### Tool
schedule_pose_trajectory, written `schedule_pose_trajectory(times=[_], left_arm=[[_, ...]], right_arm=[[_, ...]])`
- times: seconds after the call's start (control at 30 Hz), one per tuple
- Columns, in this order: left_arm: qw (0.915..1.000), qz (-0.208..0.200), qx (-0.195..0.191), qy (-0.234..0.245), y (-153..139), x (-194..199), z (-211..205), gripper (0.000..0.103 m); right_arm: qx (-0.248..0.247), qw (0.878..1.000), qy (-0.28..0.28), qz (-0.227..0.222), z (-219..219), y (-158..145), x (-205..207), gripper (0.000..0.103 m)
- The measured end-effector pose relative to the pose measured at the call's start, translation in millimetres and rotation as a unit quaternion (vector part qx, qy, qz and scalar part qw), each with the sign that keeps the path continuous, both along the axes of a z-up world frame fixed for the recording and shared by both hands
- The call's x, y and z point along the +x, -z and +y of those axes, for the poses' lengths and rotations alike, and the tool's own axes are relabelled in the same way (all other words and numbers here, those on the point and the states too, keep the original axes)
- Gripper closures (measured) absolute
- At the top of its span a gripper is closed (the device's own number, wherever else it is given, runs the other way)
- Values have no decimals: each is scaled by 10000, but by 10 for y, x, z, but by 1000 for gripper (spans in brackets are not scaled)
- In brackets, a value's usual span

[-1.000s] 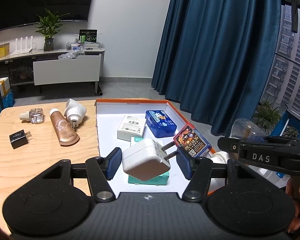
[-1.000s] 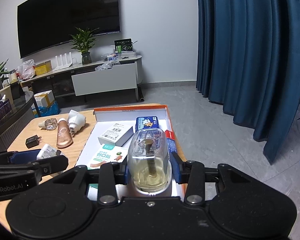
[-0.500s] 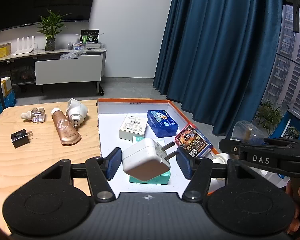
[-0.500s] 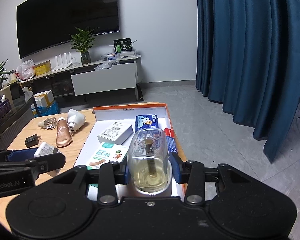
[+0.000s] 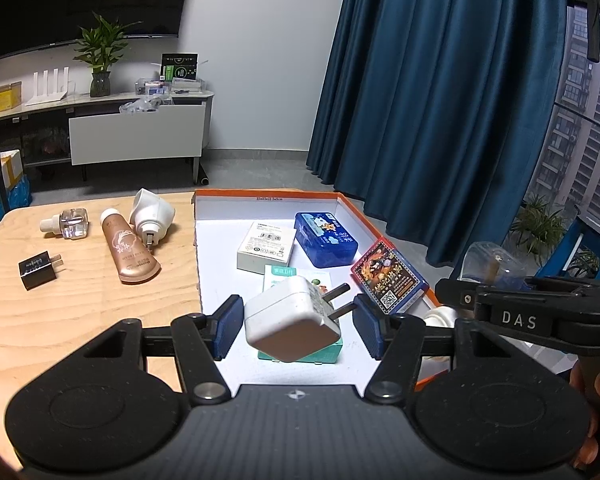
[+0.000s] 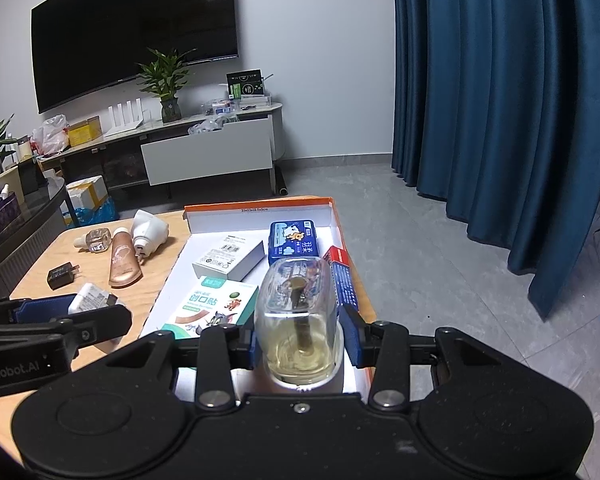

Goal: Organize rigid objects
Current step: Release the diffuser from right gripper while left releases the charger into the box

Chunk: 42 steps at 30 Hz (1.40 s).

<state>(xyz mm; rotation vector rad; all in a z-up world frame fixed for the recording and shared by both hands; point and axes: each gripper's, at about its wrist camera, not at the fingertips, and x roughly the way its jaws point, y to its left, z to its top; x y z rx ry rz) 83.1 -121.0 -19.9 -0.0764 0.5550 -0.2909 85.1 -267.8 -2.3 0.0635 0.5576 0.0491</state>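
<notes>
Pale wooden table [image 5: 80, 320] bears an orange-rimmed white tray [image 5: 224, 264]; over it your left gripper [image 5: 296, 322] pinches a light, stiff white plug adapter [image 5: 288, 322] by body and prongs, while your right gripper [image 6: 300, 338] clamps a slippery, fragile clear glass liquid bottle [image 6: 298, 316].

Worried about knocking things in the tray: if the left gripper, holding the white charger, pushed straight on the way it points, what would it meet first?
Probably the teal-edged box lying in the tray right under the white charger held in the left gripper; the white box lies farther on. Depth is hard to judge.
</notes>
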Motion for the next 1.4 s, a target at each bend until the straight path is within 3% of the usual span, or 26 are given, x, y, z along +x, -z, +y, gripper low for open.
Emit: schedule_pose_trajectory(times=[1.4], left_arm=[[9999,80,72,35,42,80,-14,42]], right_arm=[[-210,9996,-145,80,114,37,147,54]])
